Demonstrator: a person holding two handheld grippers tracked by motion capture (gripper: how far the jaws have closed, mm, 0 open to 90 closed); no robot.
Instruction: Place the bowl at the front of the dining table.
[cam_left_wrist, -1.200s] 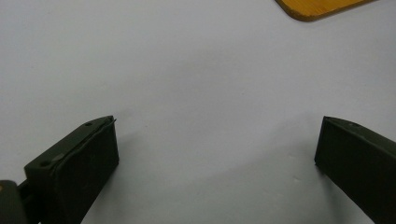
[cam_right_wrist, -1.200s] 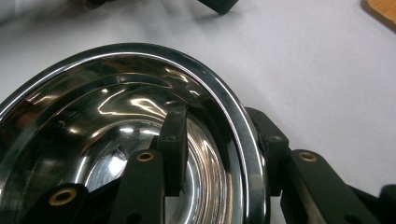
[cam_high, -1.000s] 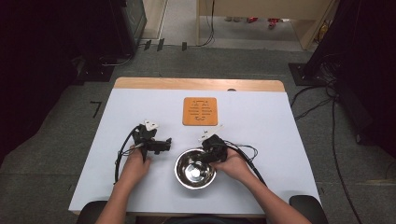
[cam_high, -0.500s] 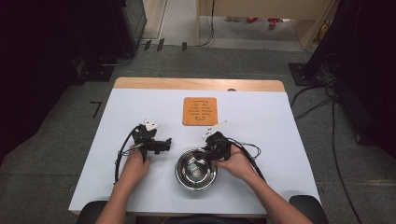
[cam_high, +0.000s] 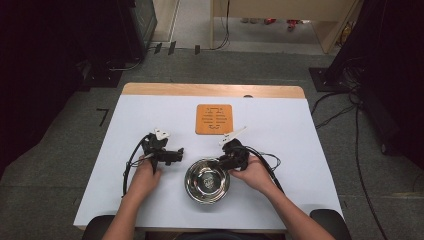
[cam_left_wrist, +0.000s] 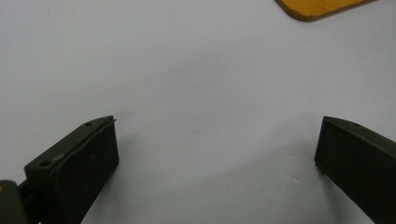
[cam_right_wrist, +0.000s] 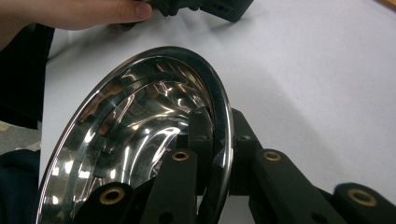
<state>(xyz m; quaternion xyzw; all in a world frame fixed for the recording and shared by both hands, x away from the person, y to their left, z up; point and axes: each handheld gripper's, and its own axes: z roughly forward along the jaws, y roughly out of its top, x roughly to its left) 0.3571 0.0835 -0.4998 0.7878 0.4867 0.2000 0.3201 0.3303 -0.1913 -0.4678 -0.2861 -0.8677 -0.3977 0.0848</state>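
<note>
**Right tongs clamp the bowl rim**

The desk (cam_high: 300, 130) carries a steel bowl (cam_high: 207, 181). The right tongs (cam_high: 220, 162) have just closed on its rim, one jaw inside, one outside. Left of the bowl, the left tongs (cam_high: 181, 150) stand apart, empty; a mat (cam_high: 214, 119) lies beyond.

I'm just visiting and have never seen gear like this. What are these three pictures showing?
A person sits at a white table holding a hand-operated claw in each hand. One picture looks down from above; the other two come from cameras riding on each claw. On the table lie a shiny steel bowl and an orange square mat. The right claw has just been closing and now pinches the bowl's rim, one jaw inside, one outside. The left claw rests open on the table, holding nothing.
</note>
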